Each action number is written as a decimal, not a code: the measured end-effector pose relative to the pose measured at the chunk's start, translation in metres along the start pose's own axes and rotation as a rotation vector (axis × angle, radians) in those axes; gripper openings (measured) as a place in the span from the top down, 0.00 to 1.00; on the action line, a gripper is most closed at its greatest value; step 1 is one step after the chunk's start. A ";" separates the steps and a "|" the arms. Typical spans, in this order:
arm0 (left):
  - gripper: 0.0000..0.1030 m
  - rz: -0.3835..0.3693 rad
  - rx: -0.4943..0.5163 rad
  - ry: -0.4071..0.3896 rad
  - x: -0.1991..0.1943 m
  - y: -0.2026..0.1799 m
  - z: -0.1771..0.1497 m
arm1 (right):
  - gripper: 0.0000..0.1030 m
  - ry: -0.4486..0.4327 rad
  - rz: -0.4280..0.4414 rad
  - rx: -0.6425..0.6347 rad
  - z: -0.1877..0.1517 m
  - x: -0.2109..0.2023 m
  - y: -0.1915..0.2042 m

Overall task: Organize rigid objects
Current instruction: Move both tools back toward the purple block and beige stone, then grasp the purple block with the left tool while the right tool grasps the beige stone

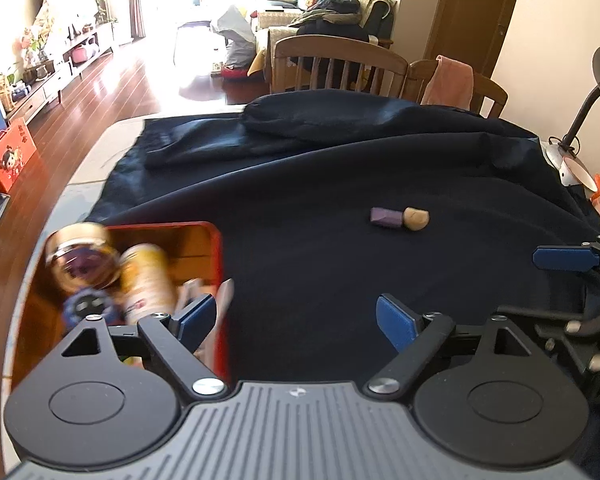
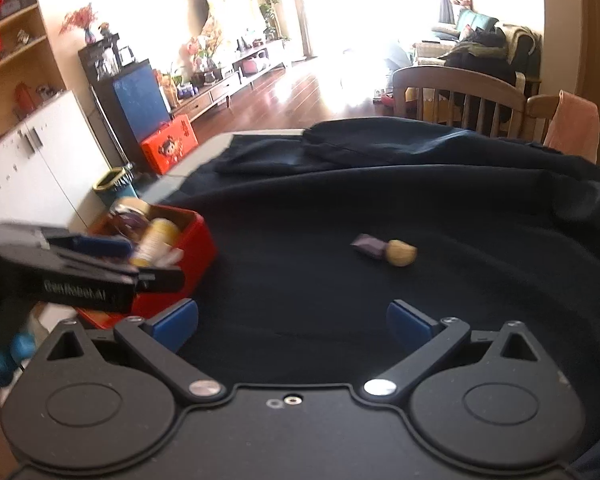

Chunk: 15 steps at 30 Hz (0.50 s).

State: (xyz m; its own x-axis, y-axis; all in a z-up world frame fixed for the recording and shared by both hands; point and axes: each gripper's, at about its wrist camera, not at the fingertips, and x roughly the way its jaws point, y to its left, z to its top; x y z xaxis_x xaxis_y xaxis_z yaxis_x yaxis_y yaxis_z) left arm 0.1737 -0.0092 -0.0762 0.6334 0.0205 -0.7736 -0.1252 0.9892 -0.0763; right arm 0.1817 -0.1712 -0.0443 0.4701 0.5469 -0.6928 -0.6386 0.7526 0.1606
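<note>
On the dark cloth we see the purple-and-tan peg lying sideways, ahead-right of left gripper, nearer right gripper; both spread wide, empty; red box left

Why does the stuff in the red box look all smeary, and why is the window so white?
Left wrist view: the jar and bottle in the red box are smeared by motion blur, while the purple block stays fairly sharp. Both views: daylight through the windows washes the far room out to white and glares off the wooden floor. Right wrist view: the left gripper is blurred too.
</note>
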 end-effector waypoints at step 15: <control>0.15 0.003 0.038 0.028 0.083 -0.063 0.044 | 0.10 0.063 0.017 -0.253 0.011 0.043 -0.069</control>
State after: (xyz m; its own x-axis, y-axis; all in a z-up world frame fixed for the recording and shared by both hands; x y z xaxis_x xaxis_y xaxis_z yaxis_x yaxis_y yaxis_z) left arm 0.2679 -0.0638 -0.1080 0.6113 0.0197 -0.7912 -0.0979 0.9939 -0.0508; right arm 0.2528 -0.1958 -0.0769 0.4240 0.5286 -0.7354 -0.7819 0.6234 -0.0028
